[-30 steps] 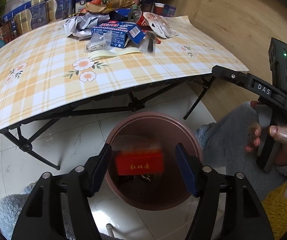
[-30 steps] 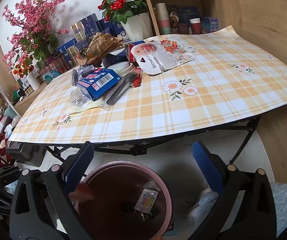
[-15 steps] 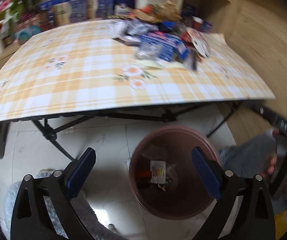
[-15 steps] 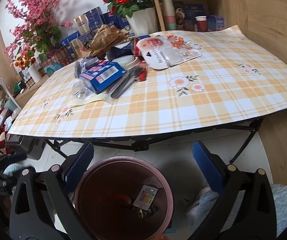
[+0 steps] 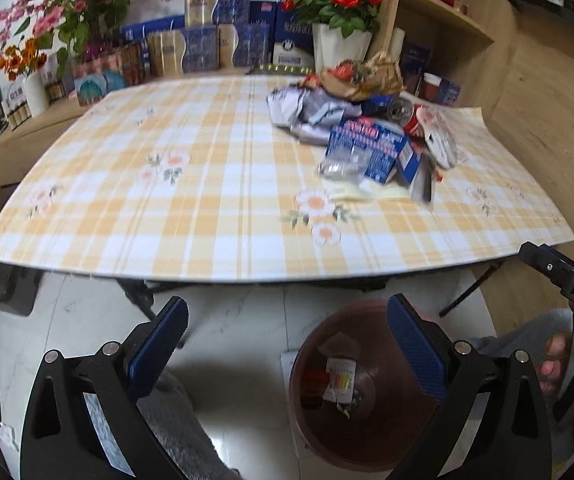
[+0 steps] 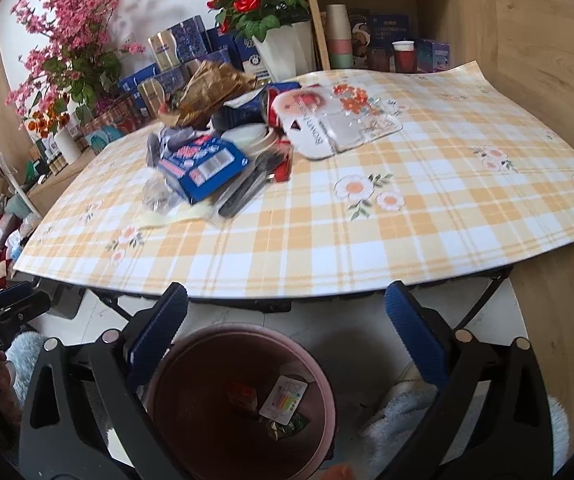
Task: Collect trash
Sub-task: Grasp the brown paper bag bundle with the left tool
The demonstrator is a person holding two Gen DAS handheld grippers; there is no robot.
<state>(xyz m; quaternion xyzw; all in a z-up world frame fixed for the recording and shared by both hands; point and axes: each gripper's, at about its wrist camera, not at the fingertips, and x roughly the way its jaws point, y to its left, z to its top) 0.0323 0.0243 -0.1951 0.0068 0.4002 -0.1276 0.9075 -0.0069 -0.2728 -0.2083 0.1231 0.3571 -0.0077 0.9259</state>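
Note:
A brown round bin (image 5: 311, 424) stands on the floor in front of the table; it also shows in the right wrist view (image 6: 327, 404). Inside lie a red box (image 6: 242, 393) and a white card (image 6: 283, 399). My left gripper (image 5: 287, 344) is open and empty, above the floor just left of the bin. My right gripper (image 6: 285, 332) is open and empty above the bin. On the table a pile of trash holds a blue box (image 5: 371, 148), crumpled silver wrap (image 5: 307, 108), brown paper (image 6: 215, 88) and a clear blister pack (image 6: 327, 124).
The table has a yellow plaid cloth (image 5: 207, 200) and black folding legs (image 5: 143, 300). Flower vases (image 6: 283, 52) and blue boxes (image 5: 207, 44) stand behind it. A wooden shelf (image 6: 379, 20) holds cups. The other gripper (image 5: 567, 292) shows at the right edge.
My left gripper opened and let the red box fall into the bin, then swung up and left toward the table. My right gripper stayed open and tilted up slightly.

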